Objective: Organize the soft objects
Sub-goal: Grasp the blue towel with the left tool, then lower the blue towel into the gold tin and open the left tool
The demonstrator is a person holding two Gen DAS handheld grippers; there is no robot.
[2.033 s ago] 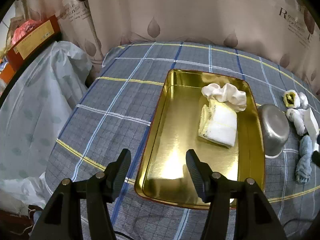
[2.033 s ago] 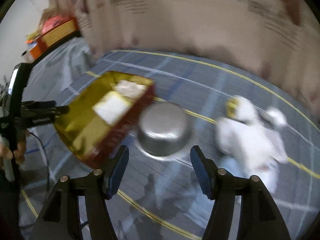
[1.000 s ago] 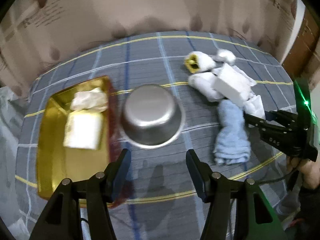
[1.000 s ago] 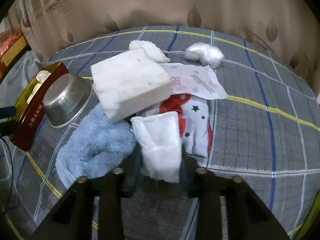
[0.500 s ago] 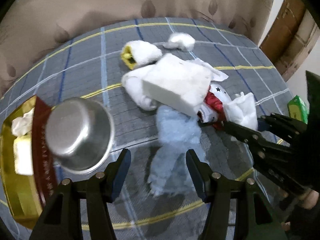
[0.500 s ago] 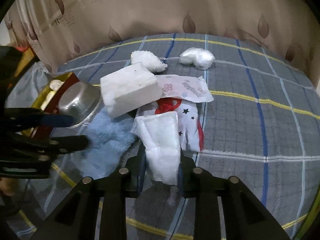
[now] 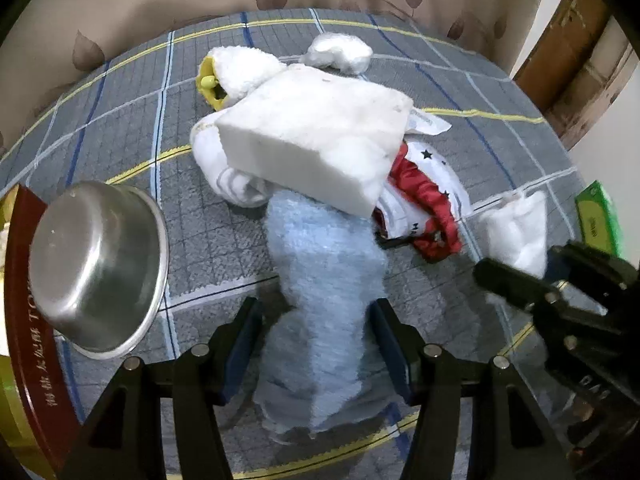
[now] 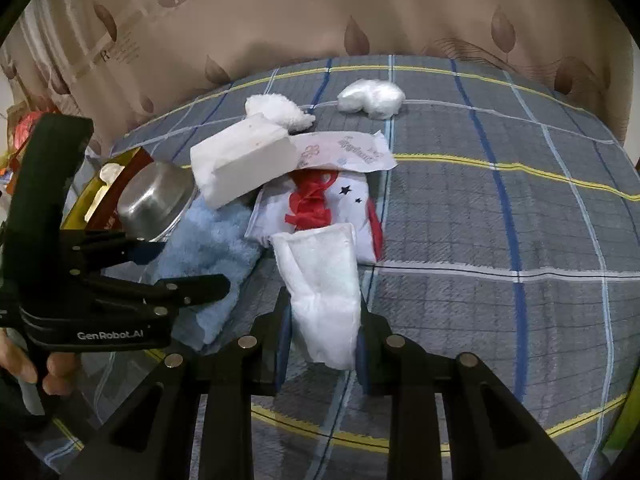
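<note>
A pile of soft things lies on the plaid cloth. My left gripper (image 7: 316, 344) is open, its fingers on either side of a light blue towel (image 7: 324, 280), which also shows in the right wrist view (image 8: 208, 252). My right gripper (image 8: 322, 334) is shut on a white folded cloth pad (image 8: 324, 280), seen at the right in the left wrist view (image 7: 516, 232). A white foam block (image 7: 316, 148) rests on top of the pile, over a red and white star-print cloth (image 7: 424, 196).
An upturned steel bowl (image 7: 96, 268) leans on the gold tray's red rim (image 7: 28, 320) at the left. A white fluffy item with yellow (image 7: 236, 72) and a small white bundle (image 7: 340, 50) lie at the back. A green pack (image 7: 600, 220) sits at the right edge.
My left gripper swung from the tray across the bowl to the blue towel and now straddles it. My right gripper closed on the white pad and lifted it slightly.
</note>
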